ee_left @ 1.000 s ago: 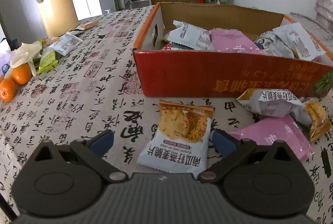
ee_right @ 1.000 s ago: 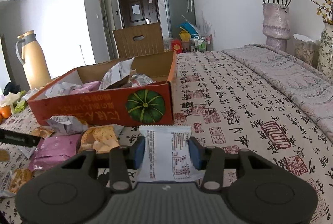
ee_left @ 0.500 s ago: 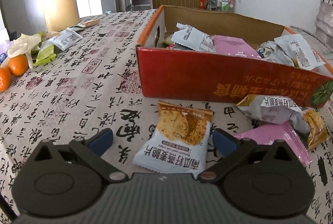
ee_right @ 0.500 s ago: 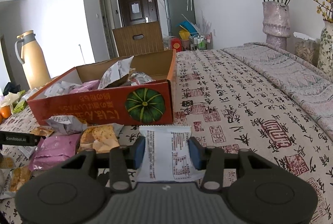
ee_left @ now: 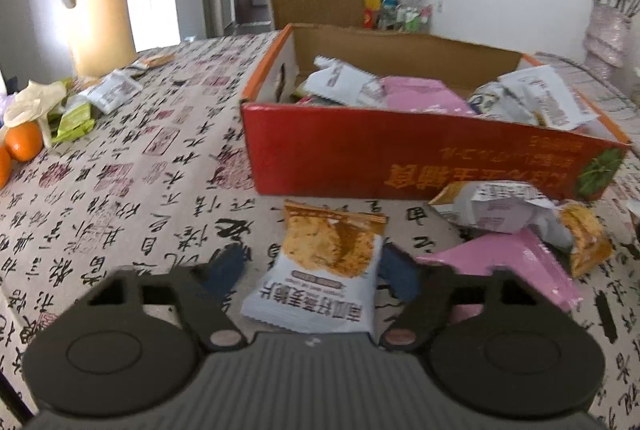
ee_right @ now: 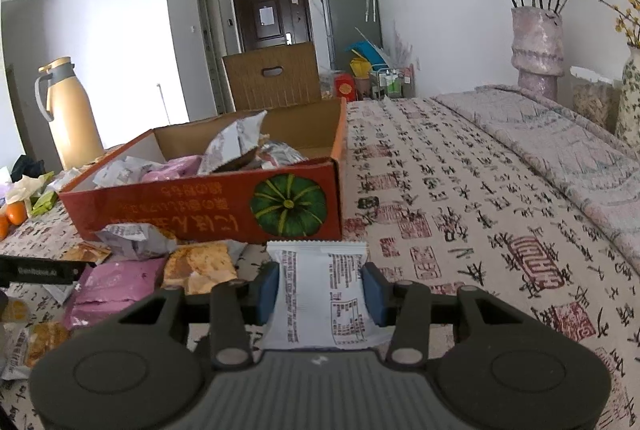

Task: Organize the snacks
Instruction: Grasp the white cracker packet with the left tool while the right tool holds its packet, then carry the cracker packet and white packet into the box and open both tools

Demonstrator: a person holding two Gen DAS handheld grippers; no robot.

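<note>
An orange-and-white cracker packet (ee_left: 320,270) lies flat on the calligraphy tablecloth in front of the red cardboard box (ee_left: 400,158). My left gripper (ee_left: 312,266) straddles it and its jaws are closing. The right pad is at the packet's edge, while the left pad still stands clear of it. In the right wrist view my right gripper (ee_right: 319,282) is shut on a white snack packet (ee_right: 320,294), held just above the cloth near the red box (ee_right: 200,206). The box holds several packets.
Loose packets lie by the box: a pink one (ee_left: 508,262) and a crumpled white one (ee_left: 500,206). A yellow thermos (ee_left: 98,10), oranges (ee_left: 22,140) and wrappers sit far left. Flower vases (ee_right: 538,46) stand far right beyond a folded cloth.
The left gripper's jaws have narrowed around the cracker packet, and its view has tipped slightly. The right gripper and its white packet have not moved.
</note>
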